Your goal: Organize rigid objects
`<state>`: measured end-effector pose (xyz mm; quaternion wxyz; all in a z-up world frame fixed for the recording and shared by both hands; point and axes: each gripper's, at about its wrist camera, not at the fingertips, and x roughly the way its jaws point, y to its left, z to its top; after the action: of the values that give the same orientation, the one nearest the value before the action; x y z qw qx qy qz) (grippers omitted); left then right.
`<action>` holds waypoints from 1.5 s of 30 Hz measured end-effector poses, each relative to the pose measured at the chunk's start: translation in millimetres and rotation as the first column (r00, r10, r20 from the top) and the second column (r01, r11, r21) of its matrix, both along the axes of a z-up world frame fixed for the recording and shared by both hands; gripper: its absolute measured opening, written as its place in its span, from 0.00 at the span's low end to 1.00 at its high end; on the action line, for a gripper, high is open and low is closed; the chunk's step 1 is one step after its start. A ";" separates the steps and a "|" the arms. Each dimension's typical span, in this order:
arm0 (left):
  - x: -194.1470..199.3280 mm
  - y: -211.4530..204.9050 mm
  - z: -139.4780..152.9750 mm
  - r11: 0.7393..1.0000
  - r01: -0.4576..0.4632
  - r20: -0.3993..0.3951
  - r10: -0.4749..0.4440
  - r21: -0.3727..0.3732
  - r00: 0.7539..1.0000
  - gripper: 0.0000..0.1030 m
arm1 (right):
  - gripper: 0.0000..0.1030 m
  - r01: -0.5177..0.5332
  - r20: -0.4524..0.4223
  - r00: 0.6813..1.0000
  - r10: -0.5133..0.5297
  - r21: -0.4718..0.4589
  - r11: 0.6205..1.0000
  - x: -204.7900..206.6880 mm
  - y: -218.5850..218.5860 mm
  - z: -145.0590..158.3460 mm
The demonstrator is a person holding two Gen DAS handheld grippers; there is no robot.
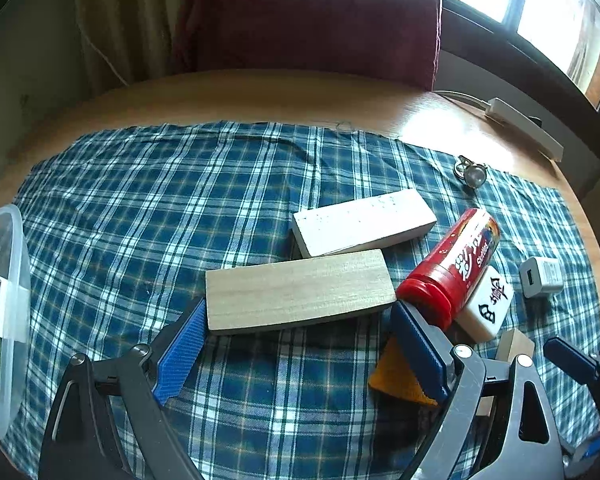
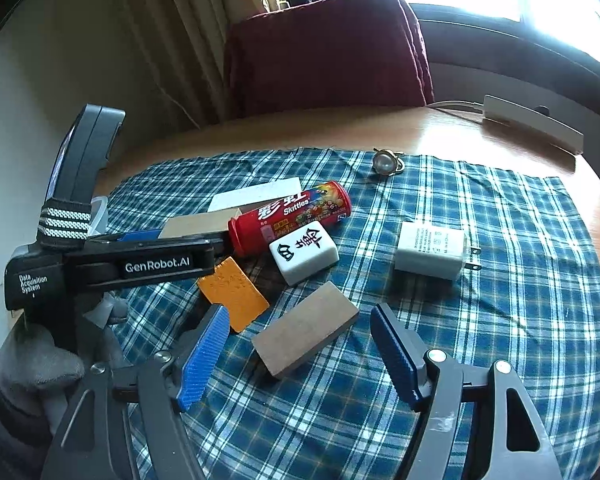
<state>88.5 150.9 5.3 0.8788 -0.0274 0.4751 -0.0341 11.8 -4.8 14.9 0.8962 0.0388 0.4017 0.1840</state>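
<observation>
Evidently left gripper [image 1: 296, 344]: fingers wide, flanking the plain wooden block [image 1: 298, 298]; should close squarely on its ends.
Right gripper [image 2: 300, 354]: spread wide, empty, near the small block [image 2: 306, 328].

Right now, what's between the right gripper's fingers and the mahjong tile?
A brown rectangular block lies flat on the plaid cloth, just ahead of the open right gripper, with the mahjong tile beyond it. Seen in the right wrist view.

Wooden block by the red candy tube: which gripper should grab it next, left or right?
Left, most likely. The left gripper is open with the wooden block already between its blue fingers. The right gripper is open around a different brown block.
</observation>
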 end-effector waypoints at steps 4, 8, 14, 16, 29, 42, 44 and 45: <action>2.0 5.8 -0.9 1.000 -0.008 -0.002 0.008 -0.018 1.000 0.89 | 0.74 -0.008 -0.010 1.000 0.008 -0.007 1.000 1.7 0.3 -2.5; 6.5 7.4 -0.4 0.999 -0.011 -0.005 0.011 -0.040 1.000 0.89 | 0.74 -0.015 -0.015 1.000 0.015 -0.015 1.000 3.6 0.6 -4.2; 10.0 20.2 0.3 0.989 -0.051 -0.017 0.049 -0.138 0.999 0.89 | 0.74 -0.013 -0.018 1.000 0.013 -0.018 1.000 4.5 0.0 -4.8; 11.9 25.5 -0.6 0.986 -0.064 -0.018 0.062 -0.154 0.998 0.90 | 0.74 -0.014 -0.015 1.000 0.014 -0.018 1.000 4.8 0.4 -4.9; 21.4 10.6 -0.1 0.998 -0.043 0.012 0.044 -0.051 0.999 0.93 | 0.74 -0.018 -0.009 1.000 0.018 -0.028 0.999 3.5 0.2 -4.5; -15.4 53.0 12.1 0.992 -0.076 0.074 0.084 -0.103 0.994 0.90 | 0.74 -0.038 -0.003 0.999 0.038 -0.027 0.999 7.5 -2.4 -4.7; -18.6 51.1 16.2 0.991 -0.083 0.085 0.092 -0.103 0.992 0.90 | 0.74 -0.043 -0.003 0.999 0.043 -0.021 0.999 8.9 -3.9 -3.4; -23.2 53.6 17.4 0.991 -0.085 0.092 0.095 -0.102 0.991 0.90 | 0.74 -0.051 -0.004 0.999 0.051 -0.015 0.999 10.4 -4.3 -2.7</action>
<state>65.2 204.5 22.7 0.8991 -0.0901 0.4280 -0.0190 22.2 -9.2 12.2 0.8908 0.0221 0.4058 0.2034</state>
